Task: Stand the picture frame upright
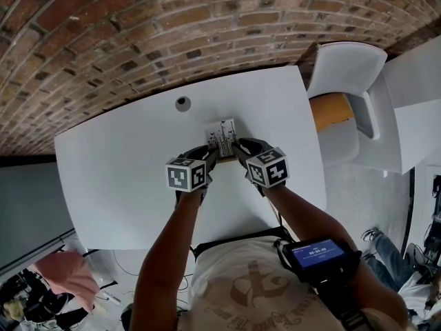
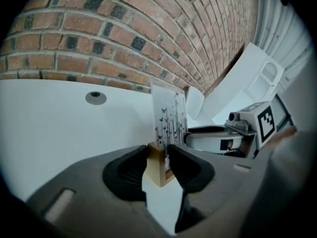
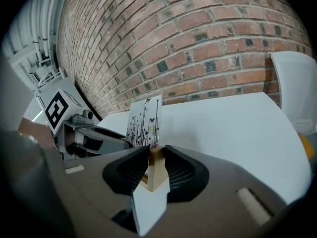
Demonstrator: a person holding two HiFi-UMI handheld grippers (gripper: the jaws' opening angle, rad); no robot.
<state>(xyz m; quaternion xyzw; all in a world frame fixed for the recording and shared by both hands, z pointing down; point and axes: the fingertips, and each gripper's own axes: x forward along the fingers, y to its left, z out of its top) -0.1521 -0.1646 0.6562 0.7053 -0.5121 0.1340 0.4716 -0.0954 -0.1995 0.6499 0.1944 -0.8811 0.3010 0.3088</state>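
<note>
The left gripper and the right gripper each pinch a lower wooden edge of the picture frame, pads pressed on it from opposite sides. The frame stands close to upright on the white table, toward the far edge below the brick wall. It looks light and stiff. Its thin printed face is probably the fragile part, so the solid wooden border seems the safest hold.

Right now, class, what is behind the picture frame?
Bare white table, then the brick wall; a round hole lies off to the left. The back of the frame and any stand are hidden.
</note>
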